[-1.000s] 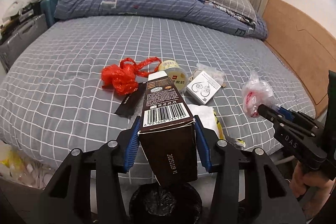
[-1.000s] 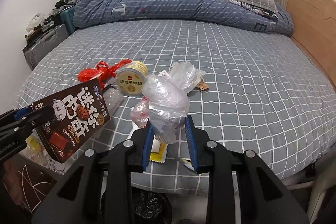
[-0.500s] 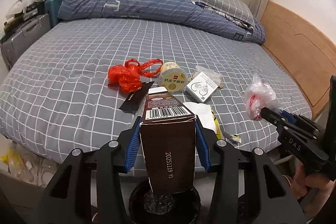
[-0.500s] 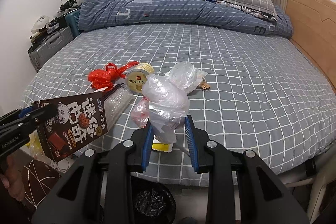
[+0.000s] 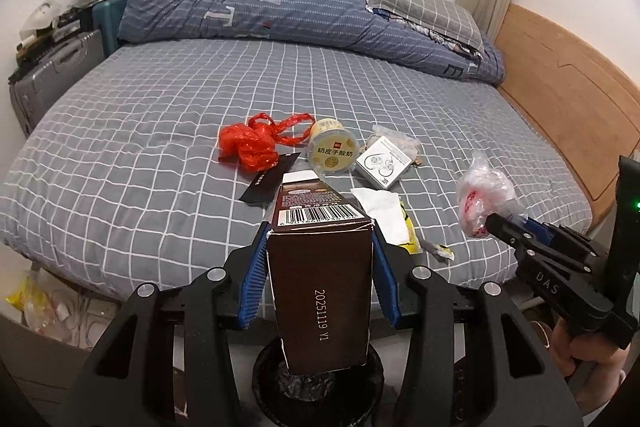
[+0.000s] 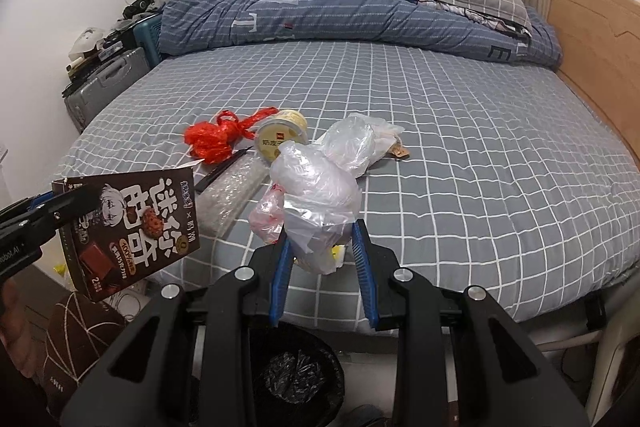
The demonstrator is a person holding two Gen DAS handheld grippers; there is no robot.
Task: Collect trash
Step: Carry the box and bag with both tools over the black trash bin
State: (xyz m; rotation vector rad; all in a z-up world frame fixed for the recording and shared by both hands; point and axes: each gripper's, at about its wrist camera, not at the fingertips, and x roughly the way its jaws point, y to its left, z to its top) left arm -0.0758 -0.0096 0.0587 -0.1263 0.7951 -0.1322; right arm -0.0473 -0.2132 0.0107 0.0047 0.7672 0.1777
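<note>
Trash is held in both grippers above the near edge of the bed (image 5: 160, 131). The left gripper (image 5: 320, 259) is clamped on a brown snack box (image 5: 320, 291), whose sides are pressed by the blue pads (image 5: 254, 279); the box is tilted, its lower end hanging over the black-lined bin (image 5: 276, 383) on the floor by the near edge. The right gripper (image 6: 322, 251) is closed on a crumpled clear plastic bag (image 6: 316, 195) — the bag bulges up and out above the pads (image 6: 362, 263), and a second bin view (image 6: 296, 375) is seen directly beneath.

More trash is left lying on the grey checked sheet, toward the near edge: a red plastic bag (image 5: 250, 145), a yellow yoghurt cup (image 5: 330, 151) on its side just beside it, a white earphone box (image 5: 384, 163), a black wrapper (image 5: 268, 183) and a white tissue (image 5: 380, 211). A folded blue duvet (image 5: 256, 7) is piled along the far edge — a checked pillow (image 5: 420, 3) at the far right corner.
</note>
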